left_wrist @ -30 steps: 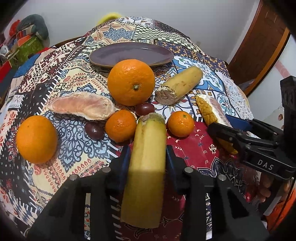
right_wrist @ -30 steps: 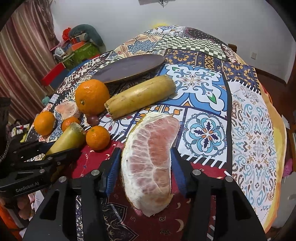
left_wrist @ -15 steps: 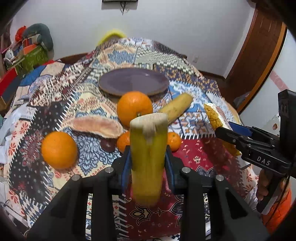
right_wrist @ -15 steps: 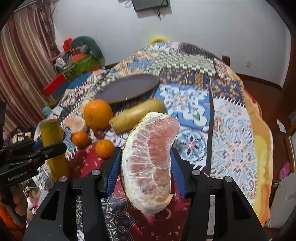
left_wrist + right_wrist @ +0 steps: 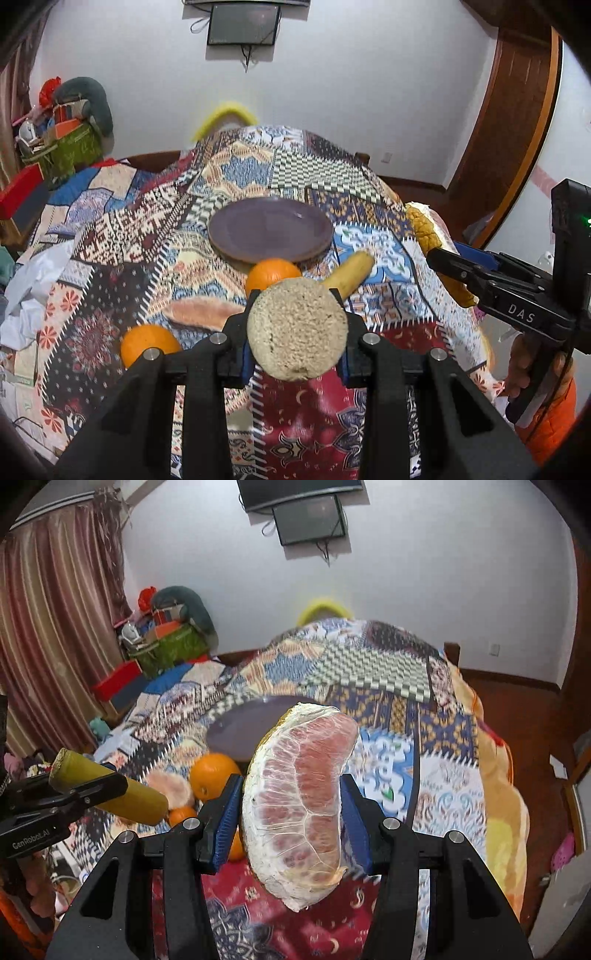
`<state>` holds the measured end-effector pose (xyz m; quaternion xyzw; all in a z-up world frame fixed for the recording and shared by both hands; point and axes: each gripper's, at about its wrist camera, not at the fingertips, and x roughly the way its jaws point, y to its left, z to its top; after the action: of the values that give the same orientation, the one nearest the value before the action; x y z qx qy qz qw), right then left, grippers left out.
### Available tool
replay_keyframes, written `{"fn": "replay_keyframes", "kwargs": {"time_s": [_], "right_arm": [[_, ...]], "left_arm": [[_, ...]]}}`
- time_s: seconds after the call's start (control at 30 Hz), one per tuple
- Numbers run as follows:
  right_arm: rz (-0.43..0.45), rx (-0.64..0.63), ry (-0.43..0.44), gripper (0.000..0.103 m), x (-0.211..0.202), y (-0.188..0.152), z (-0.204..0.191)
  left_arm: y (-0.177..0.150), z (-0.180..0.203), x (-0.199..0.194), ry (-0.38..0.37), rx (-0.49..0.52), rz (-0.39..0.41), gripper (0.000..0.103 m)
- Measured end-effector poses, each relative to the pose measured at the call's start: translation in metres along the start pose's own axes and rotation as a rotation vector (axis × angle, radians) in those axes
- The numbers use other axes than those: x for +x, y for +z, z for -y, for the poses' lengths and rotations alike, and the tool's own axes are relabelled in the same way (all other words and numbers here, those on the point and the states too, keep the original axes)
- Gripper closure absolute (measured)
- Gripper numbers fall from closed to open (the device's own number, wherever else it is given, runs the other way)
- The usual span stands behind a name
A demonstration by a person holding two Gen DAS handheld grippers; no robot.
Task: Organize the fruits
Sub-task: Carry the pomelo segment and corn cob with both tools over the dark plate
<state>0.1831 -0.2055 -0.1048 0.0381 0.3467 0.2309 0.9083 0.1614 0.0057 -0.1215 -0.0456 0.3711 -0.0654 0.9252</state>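
My left gripper [image 5: 297, 332] is shut on a yellow-green sugarcane piece [image 5: 297, 328], held above the table with its cut end toward the camera; it also shows from the side in the right wrist view [image 5: 107, 792]. My right gripper [image 5: 291, 808] is shut on a peeled pomelo segment [image 5: 299, 801], lifted above the table; it shows at the right of the left wrist view [image 5: 428, 236]. A purple plate [image 5: 269, 229] lies empty on the patterned cloth beyond both. Oranges [image 5: 271, 273] [image 5: 149, 343], a second pomelo segment [image 5: 203, 312] and another sugarcane piece [image 5: 349, 271] lie before it.
The table wears a patchwork cloth [image 5: 147, 229]. Small tangerines [image 5: 181, 814] lie below the left gripper. Boxes and clutter [image 5: 166, 642] stand at the far left, a curtain [image 5: 48, 646] hangs at left, a wooden door [image 5: 517, 129] is at right.
Both grippers have risen and tilted up with their fruit; the table now lies farther below, and the sugarcane's cut end faces the left camera.
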Motion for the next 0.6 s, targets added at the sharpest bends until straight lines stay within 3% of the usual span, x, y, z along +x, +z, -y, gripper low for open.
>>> {"fn": "replay_keyframes", "kwargs": {"time_s": [0.6], "right_arm": [[0.079, -0.045, 0.020, 0.055, 0.022, 0.043, -0.012]], "left_arm": [[0.046, -0.021, 0.014, 0.027, 0.000, 0.074, 0.070]]}}
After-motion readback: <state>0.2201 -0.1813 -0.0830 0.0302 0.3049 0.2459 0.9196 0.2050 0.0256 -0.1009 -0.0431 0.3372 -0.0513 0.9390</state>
